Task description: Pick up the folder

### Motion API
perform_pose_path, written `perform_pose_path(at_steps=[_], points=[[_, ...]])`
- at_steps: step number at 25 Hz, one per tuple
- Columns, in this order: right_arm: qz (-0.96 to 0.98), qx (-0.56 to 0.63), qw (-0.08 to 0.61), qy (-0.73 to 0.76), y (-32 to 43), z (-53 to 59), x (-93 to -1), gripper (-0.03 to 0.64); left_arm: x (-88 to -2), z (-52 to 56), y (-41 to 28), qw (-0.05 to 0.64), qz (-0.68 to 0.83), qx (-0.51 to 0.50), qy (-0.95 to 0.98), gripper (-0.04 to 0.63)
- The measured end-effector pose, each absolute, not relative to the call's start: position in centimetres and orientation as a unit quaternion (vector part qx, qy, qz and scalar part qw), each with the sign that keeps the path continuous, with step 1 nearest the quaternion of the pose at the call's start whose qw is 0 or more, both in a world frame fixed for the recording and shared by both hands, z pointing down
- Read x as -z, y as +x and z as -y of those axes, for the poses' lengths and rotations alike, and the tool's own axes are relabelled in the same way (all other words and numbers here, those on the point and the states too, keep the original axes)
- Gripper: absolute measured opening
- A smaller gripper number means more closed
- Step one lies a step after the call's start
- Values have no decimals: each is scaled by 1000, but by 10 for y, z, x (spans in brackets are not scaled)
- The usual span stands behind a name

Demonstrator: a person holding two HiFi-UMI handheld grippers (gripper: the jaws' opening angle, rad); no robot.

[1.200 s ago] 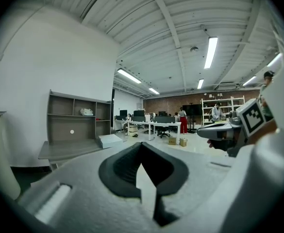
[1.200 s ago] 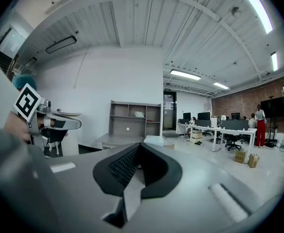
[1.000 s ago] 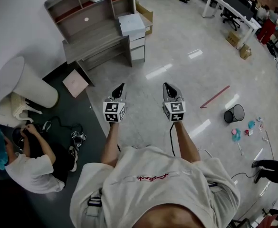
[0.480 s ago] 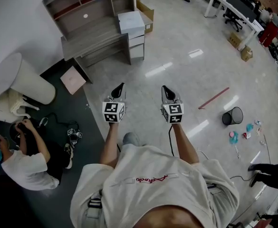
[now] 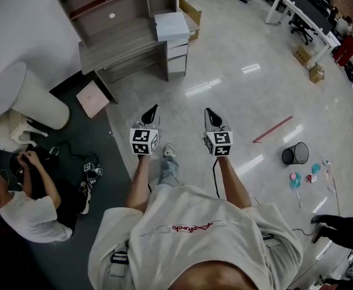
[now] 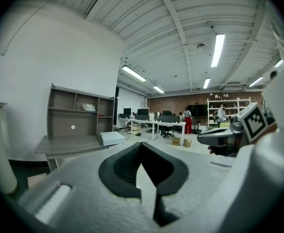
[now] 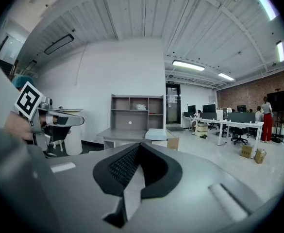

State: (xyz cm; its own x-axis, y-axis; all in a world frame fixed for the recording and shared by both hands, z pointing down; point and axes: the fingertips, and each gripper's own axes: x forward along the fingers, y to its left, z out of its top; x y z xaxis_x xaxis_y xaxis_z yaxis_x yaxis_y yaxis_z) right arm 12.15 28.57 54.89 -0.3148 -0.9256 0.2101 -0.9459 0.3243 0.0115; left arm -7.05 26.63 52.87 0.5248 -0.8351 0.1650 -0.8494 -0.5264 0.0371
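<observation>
Folder (image 5: 171, 24), seemingly the pale flat slab, is lying on the desk's (image 5: 119, 47) end, well apart from both grippers. Left gripper (image 5: 154, 108) and right gripper (image 5: 208, 110) are pointing toward it, jaws closed, empty. Likely the approach step; next is calling for nearing, then opening.

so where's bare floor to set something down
Bare: the glossy floor between the desk and the red strip. Crowded: the dark mat by the seated person, and the patch around the bin.
</observation>
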Motion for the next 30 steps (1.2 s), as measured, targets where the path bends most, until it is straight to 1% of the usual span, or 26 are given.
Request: perform_pose_path(at_steps=[16,30], points=[[802,-57,93,587,103,-122,-542,5,-535,-102,-83,72,467,-62,879,0],[800,-55,97,589,76,17,-529,5,-518,39,-108,64,459,-60,884,-1]])
